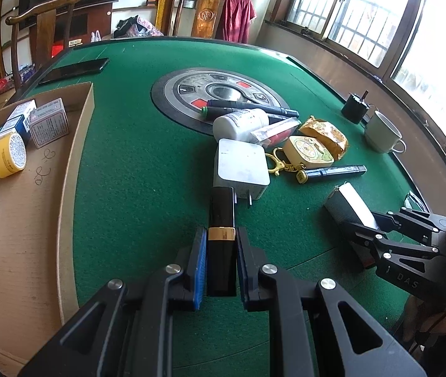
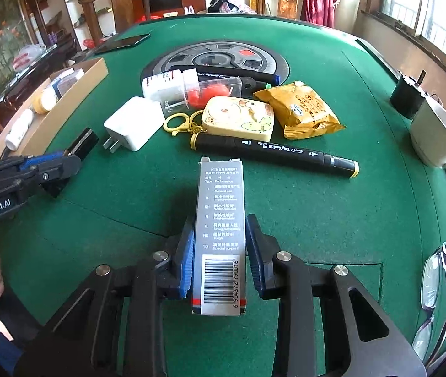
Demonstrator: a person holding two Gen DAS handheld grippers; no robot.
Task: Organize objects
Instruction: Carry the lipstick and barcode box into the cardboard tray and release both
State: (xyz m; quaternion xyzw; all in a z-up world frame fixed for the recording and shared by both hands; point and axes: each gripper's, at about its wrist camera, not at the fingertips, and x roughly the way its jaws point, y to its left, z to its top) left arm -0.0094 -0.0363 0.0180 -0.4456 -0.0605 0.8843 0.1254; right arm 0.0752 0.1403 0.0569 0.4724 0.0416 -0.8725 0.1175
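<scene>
The left gripper [image 1: 221, 245] is clamping a black lipstick [image 1: 221, 220], the right gripper [image 2: 219, 251] a grey carton [image 2: 219, 220], both probably heading for the cardboard tray [image 1: 75, 144].

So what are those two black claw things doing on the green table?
A person is tidying up. The left gripper has its fingers shut on a black lipstick. The right gripper has a grey box between its fingers. Some things already sit in the cardboard tray; a charger and marker wait.
</scene>
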